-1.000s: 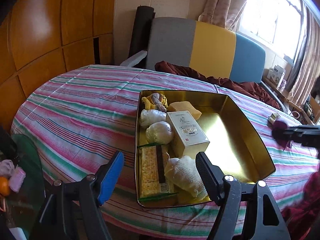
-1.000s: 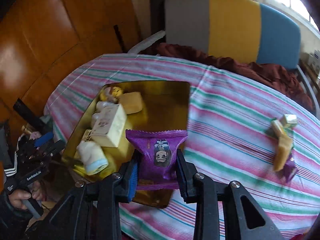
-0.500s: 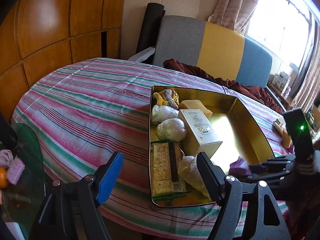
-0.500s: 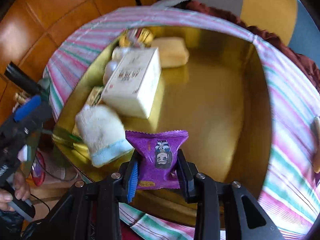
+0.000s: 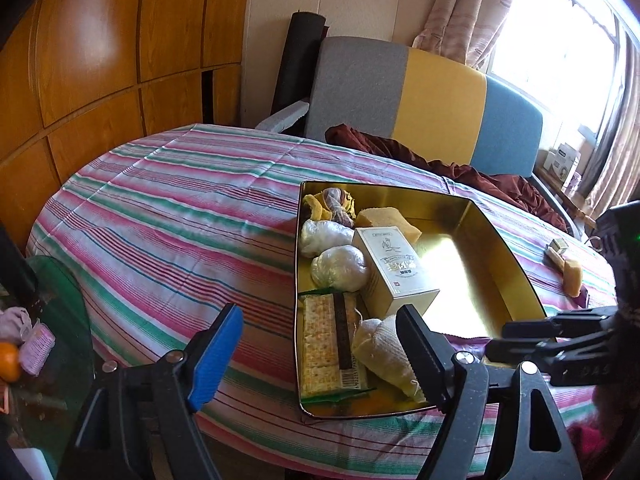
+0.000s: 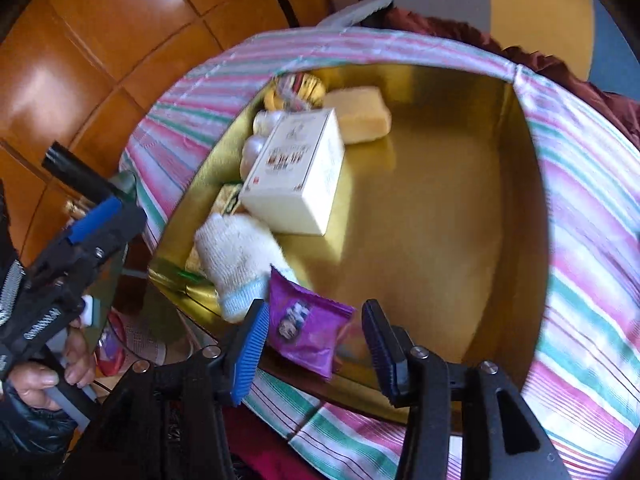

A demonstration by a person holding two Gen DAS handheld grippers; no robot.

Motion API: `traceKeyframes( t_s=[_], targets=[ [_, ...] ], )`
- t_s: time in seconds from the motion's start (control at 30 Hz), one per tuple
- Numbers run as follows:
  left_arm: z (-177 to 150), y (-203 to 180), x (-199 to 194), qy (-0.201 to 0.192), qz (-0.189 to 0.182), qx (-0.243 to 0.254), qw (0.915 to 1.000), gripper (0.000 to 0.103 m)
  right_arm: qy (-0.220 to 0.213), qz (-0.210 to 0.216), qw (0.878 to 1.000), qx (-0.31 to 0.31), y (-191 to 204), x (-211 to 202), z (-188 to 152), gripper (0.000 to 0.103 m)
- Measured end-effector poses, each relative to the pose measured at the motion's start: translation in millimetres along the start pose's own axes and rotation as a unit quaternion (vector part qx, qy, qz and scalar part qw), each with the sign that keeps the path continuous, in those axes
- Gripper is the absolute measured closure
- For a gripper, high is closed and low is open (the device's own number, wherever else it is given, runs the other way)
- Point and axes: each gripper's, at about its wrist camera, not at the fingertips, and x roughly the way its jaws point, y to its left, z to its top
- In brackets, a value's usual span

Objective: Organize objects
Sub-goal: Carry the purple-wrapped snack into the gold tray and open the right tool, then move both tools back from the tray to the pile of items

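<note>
**Right hand-held gripper letting go of purple packet over the gold tin**

My right hand-held gripper [image 6: 314,344] points steeply down over the near corner of the gold tin [image 6: 432,240]. Its jaws are opening: the purple snack packet [image 6: 308,330] sits tilted between them, its left side against or just beside the blue pad, a clear gap to the right pad. So released, not clamped. The packet's lower end is at the tin's near rim (whether it rests on the tin floor or the rim, I cannot tell; the frame is blurred).

Just left of the packet lies a white knitted sock with pale blue cuff [image 6: 240,264], touching or almost touching it. Behind the sock is a white carton [image 6: 298,176] lying flat, then a yellow sponge-like block [image 6: 358,120] at the far end, with wrapped white bundles [image 5: 338,268] and a cracker pack [image 5: 330,346] along the tin's left wall. The right half of the tin floor is bare.

My left hand-held gripper [image 5: 316,356] hangs off the near-left edge of the surface [image 5: 180,216], which has a striped cloth, jaws wide apart and still easing outward, nothing between them, touching nothing. From its view the right one's black fingers reach in from the right over the tin's near corner, with a strip of purple under them.

Out on the cloth to the right of the tin: a few small snack pieces [image 5: 570,274], well apart from both jaws.
</note>
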Motion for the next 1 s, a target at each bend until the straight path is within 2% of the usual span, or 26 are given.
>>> traceKeyframes(
  t_s=[0.17, 0.27, 0.47, 0.6, 0.7, 0.83, 0.93, 1.0],
  targets=[
    [4.2, -6.9, -2.7, -0.004, -0.003, 0.009, 0.9999, 0.023, -0.051, -0.013, 0.998, 0.026, -24.6, -39.3, -1.9, 0.054],
    [5.6, -13.8, -2.6, -0.003, -0.008, 0.017, 0.9998, 0.023, -0.077, -0.036, 0.995, 0.055, -47.0, -57.8, -3.1, 0.054],
    [9.2, -33.5, -2.7, 0.001, -0.019, 0.040, 0.9990, 0.023, -0.087, -0.102, 0.983, 0.127, -113.1, -88.5, -15.3, 0.054],
    [15.1, -52.1, -3.4, -0.001, -0.032, 0.060, 0.9977, 0.023, -0.092, -0.148, 0.967, 0.184, -170.6, -113.2, -25.3, 0.054],
    [20.9, -71.9, -2.6, -0.003, -0.044, 0.078, 0.9960, 0.022, -0.110, -0.179, 0.946, 0.246, -220.7, -133.3, -33.5, 0.054],
    [28.4, -102.3, -1.0, -0.004, -0.067, 0.103, 0.9924, 0.022, -0.141, -0.219, 0.906, 0.334, -285.2, -152.4, -52.5, 0.054],
    [32.5, -130.9, 1.0, -0.005, -0.088, 0.128, 0.9879, 0.022, -0.168, -0.222, 0.873, 0.400, -322.0, -156.4, -80.3, 0.054],
    [35.1, -153.1, 4.6, -0.003, -0.104, 0.145, 0.9839, 0.022, -0.152, -0.209, 0.849, 0.461, -342.6, -154.2, -99.5, 0.054]
  ],
)
